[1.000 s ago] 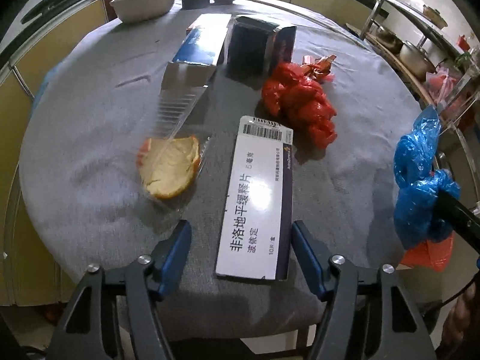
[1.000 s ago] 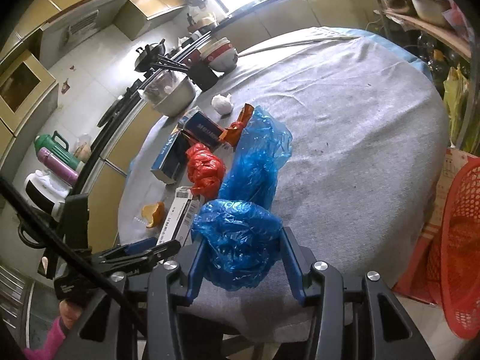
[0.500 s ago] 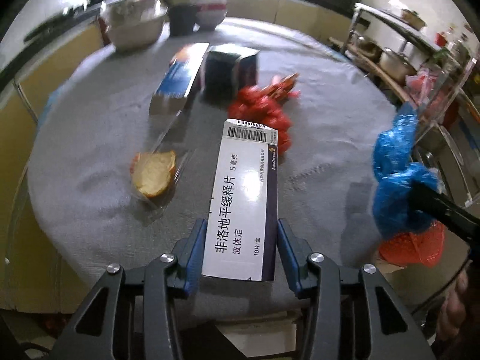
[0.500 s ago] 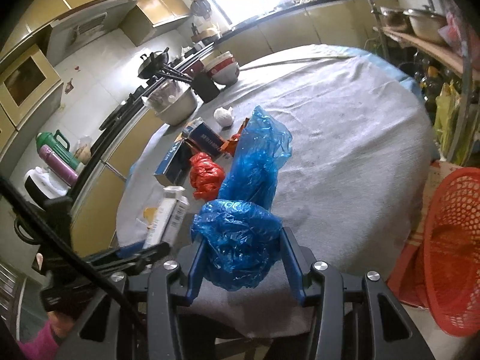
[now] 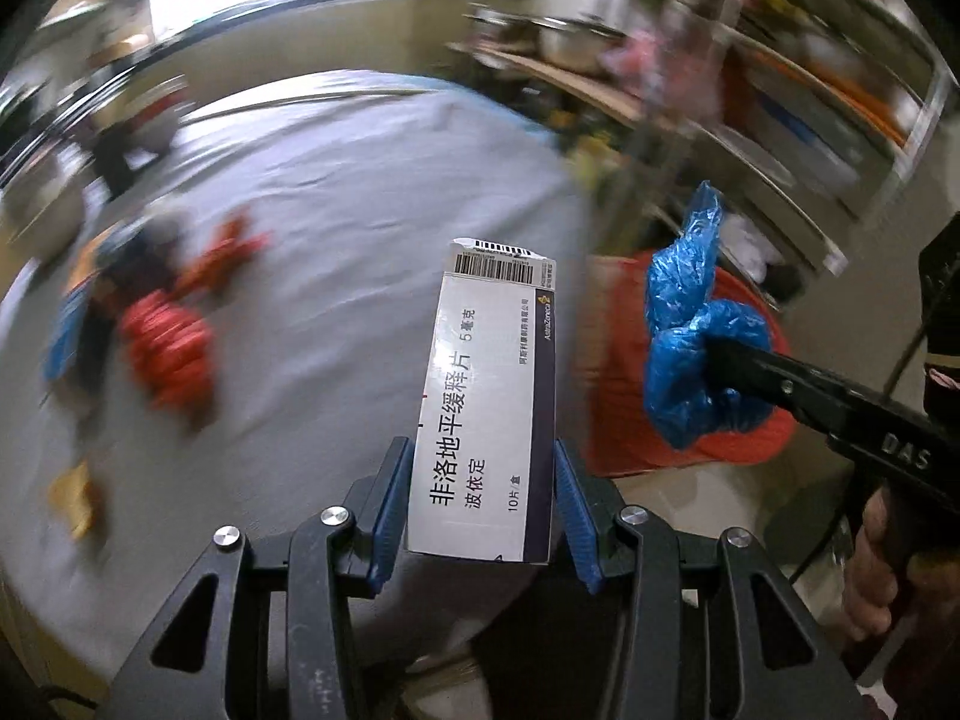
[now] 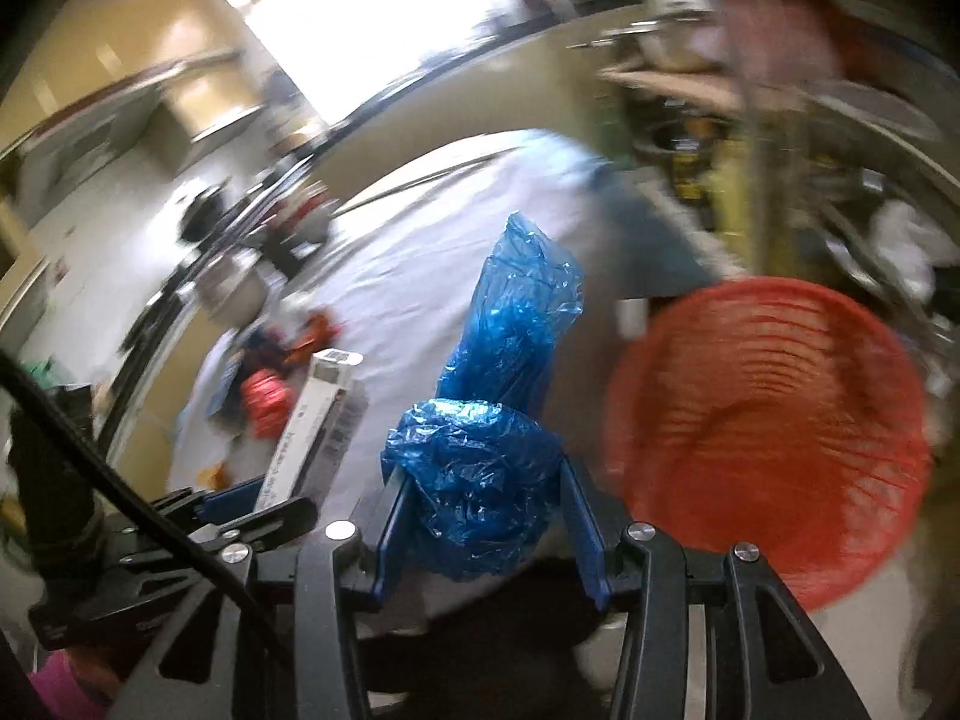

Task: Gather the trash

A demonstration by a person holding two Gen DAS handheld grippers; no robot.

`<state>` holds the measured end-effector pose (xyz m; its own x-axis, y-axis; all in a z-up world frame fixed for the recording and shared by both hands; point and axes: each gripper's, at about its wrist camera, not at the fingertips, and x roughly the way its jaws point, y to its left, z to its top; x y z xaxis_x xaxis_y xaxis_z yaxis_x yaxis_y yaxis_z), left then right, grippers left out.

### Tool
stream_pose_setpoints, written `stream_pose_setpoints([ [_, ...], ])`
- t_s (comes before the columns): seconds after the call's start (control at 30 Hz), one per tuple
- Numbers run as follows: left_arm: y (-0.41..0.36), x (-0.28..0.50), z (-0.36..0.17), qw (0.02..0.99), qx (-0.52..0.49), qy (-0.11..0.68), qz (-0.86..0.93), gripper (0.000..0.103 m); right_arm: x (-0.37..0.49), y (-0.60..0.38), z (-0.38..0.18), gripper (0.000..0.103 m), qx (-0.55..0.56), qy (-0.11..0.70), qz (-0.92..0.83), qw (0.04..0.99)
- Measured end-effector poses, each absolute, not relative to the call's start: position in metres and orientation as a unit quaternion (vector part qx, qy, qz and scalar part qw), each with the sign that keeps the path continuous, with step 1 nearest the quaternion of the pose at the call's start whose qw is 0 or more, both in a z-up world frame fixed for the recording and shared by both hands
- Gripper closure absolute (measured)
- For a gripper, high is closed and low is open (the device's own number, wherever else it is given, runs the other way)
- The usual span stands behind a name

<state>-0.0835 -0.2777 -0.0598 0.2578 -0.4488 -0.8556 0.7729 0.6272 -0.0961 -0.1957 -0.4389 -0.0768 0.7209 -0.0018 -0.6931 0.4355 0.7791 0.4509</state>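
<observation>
My left gripper (image 5: 480, 498) is shut on a white medicine box (image 5: 489, 402) with a barcode end, held in the air over the table's right edge. My right gripper (image 6: 480, 516) is shut on a crumpled blue plastic bag (image 6: 492, 420); the bag also shows in the left wrist view (image 5: 690, 348). A red mesh basket (image 6: 774, 420) stands on the floor beside the table, right of both grippers, and shows behind the blue bag in the left wrist view (image 5: 618, 396). The medicine box shows in the right wrist view (image 6: 312, 420).
The round table with a grey cloth (image 5: 336, 192) holds a red plastic bag (image 5: 168, 354), an orange wrapper (image 5: 228, 252), a blue box (image 5: 66, 324) and orange peel (image 5: 72, 498). Shelves with pots (image 5: 750, 90) stand to the right. Both views are motion-blurred.
My left gripper closed on the medicine box, lifted it off the table and swung right. My right gripper swung right with the blue bag; the red basket is now in full view.
</observation>
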Motion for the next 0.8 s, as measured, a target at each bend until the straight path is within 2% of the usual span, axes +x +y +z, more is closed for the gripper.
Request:
stream_pose_setpoints([
  [0.27,-0.398,-0.119,-0.076,0.709,0.228,0.463,-0.480,0.054,-0.254,-0.518,-0.095,0.054,0.347,0.337,-0.256,0.837],
  [0.37,-0.429,-0.125,-0.085,0.693,0.241,0.466,-0.494,0.054,-0.263,-0.537,-0.098,0.050,0.363,0.332,-0.273,0.827],
  [0.4,-0.435,-0.128,-0.085,0.691,0.243,0.466,-0.497,0.054,-0.264,-0.541,-0.099,0.045,0.367,0.329,-0.276,0.825],
  [0.47,-0.444,-0.130,-0.089,0.689,0.246,0.467,-0.497,0.054,-0.269,-0.552,-0.102,0.040,0.370,0.325,-0.290,0.821],
  [0.57,-0.446,-0.126,-0.086,0.695,0.246,0.470,-0.486,0.051,-0.272,-0.559,-0.098,0.040,0.379,0.312,-0.292,0.821],
  [0.63,-0.436,-0.124,-0.078,0.705,0.238,0.462,-0.483,0.045,-0.277,-0.558,-0.093,0.039,0.374,0.304,-0.293,0.826],
  [0.8,-0.399,-0.112,-0.051,0.760,0.249,0.421,-0.427,0.043,-0.272,-0.551,-0.082,0.039,0.376,0.284,-0.281,0.836],
])
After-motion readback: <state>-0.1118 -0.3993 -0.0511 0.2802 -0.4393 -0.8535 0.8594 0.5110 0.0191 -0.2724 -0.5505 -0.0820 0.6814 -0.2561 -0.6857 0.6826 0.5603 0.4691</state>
